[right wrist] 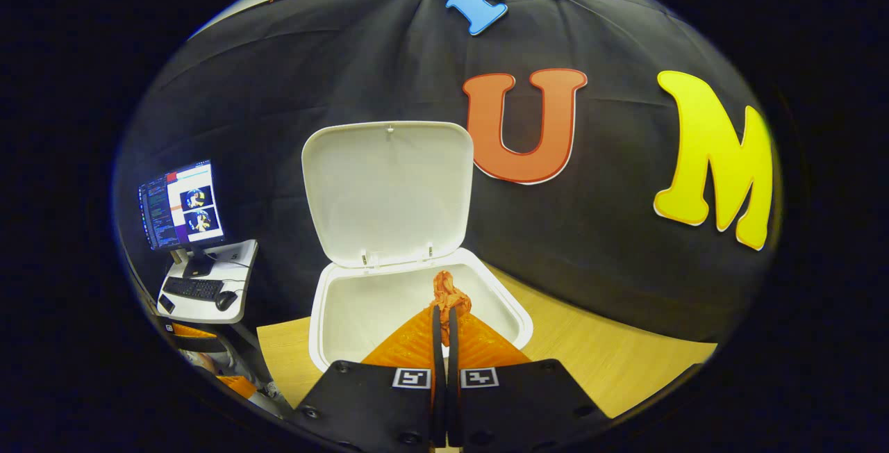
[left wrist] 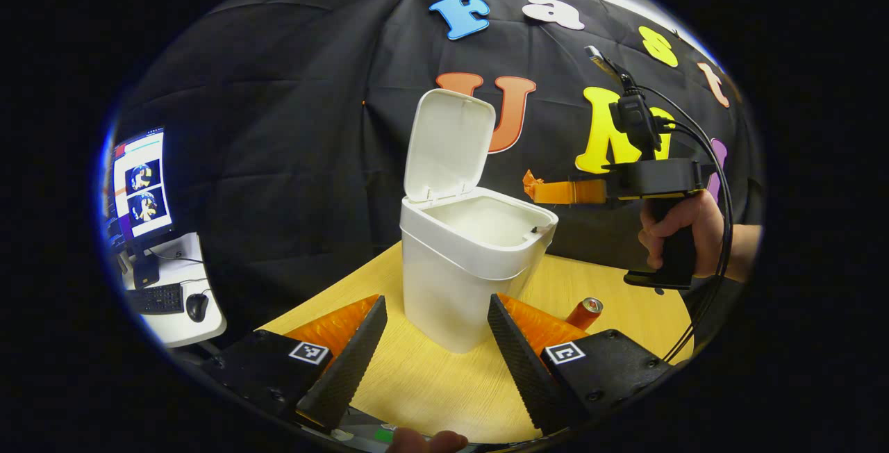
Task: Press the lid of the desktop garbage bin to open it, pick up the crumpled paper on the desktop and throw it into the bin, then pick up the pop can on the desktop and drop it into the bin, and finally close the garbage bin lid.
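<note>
With the lid standing upright on its rear hinge, bin open at the top; white, set near the middle of the worktop, interior pale, contents not discernible. Rim of the opening fully exposed on front and side edges in the right gripper view.

Right gripper: fingers drawn together, pinching the crumpled paper, orange, which protrudes past the fingertips. Held above the bin opening, roughly over its centre, apart from the rim and from the raised lid. Seen from the left gripper view, same gripper reaching in horizontally from the right at about rim height or just over it, paper at its tip near the right edge of the opening; hand wrapped round the handle, cable looping behind.

Left gripper: fingers spread wide, nothing between them, low over the worktop in front of the bin, front wall of the bin framed in the gap, no contact visible.

Pop can: red, on the worktop right of the bin base, partly hidden behind the left gripper's right finger; upright or tilted, cannot tell. Bare wood open in front of the bin and along the right side toward the worktop edge.

Side desk with monitor, keyboard and mouse at far left, well apart.
</note>
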`<state>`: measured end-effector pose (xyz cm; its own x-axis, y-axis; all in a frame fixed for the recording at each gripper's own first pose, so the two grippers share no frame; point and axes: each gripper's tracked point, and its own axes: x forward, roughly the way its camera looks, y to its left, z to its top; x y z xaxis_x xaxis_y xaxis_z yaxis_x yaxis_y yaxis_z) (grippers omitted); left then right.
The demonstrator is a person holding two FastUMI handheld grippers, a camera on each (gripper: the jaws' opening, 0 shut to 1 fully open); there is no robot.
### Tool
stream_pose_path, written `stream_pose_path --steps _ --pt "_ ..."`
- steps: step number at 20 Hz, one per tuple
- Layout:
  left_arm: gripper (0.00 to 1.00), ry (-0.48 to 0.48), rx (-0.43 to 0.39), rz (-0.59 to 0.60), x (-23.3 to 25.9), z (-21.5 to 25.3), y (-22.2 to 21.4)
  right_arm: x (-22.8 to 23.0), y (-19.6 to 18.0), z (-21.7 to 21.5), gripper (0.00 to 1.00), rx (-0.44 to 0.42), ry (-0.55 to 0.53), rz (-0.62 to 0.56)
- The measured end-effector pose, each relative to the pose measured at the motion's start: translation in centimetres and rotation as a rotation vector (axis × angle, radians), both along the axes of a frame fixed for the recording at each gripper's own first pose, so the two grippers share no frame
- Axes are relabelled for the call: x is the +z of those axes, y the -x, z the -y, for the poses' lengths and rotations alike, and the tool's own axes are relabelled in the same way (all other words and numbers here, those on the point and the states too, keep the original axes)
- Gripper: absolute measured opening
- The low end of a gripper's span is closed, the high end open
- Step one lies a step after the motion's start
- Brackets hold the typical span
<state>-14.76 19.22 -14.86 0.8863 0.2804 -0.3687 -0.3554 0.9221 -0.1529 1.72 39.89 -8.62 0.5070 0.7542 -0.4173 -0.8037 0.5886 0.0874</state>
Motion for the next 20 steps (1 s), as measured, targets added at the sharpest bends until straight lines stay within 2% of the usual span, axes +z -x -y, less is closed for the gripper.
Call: stream_pose_path --steps 3,5,6,9,11,12,14,17,18,20 --pt "0.97 -0.019 0.015 -0.001 0.2 -0.9 0.3 -0.5 0.3 -1.4 0.02 0.016 0.013 0.005" --pt "0.97 -0.031 0.020 -0.005 0.2 -1.2 0.4 -1.0 0.4 -2.1 0.09 0.022 0.015 -0.001" --pt "0.97 -0.035 0.020 -0.003 0.2 -1.4 0.5 -1.0 0.4 -2.3 0.18 0.021 0.010 -0.005" --pt "0.97 -0.047 0.017 -0.002 0.2 -1.6 0.3 -1.5 0.0 -2.3 0.23 0.010 0.014 -0.016" --pt "0.97 -0.049 0.008 0.000 0.2 -1.4 0.1 -1.9 -0.4 -2.0 0.31 0.002 0.026 -0.018" --pt "0.97 -0.051 0.001 0.001 0.2 -1.2 0.0 -1.9 -0.4 -1.8 0.37 -0.002 0.025 -0.016" --pt "0.96 -0.053 -0.016 0.007 1.5 -0.9 0.7 -1.6 -0.6 -1.2 0.42 -0.015 0.016 -0.016" --pt "0.96 -0.050 -0.072 0.021 1.9 0.7 -0.3 -0.4 -0.9 0.4 0.44 -0.049 -0.015 -0.009" --pt "0.97 -0.048 -0.089 0.023 2.0 1.3 -0.7 0.1 -0.6 0.9 0.48 -0.050 -0.028 -0.007" --pt "0.97 -0.056 -0.127 0.041 2.5 2.5 -1.2 1.4 -0.7 2.5 0.80 -0.074 -0.048 0.023"
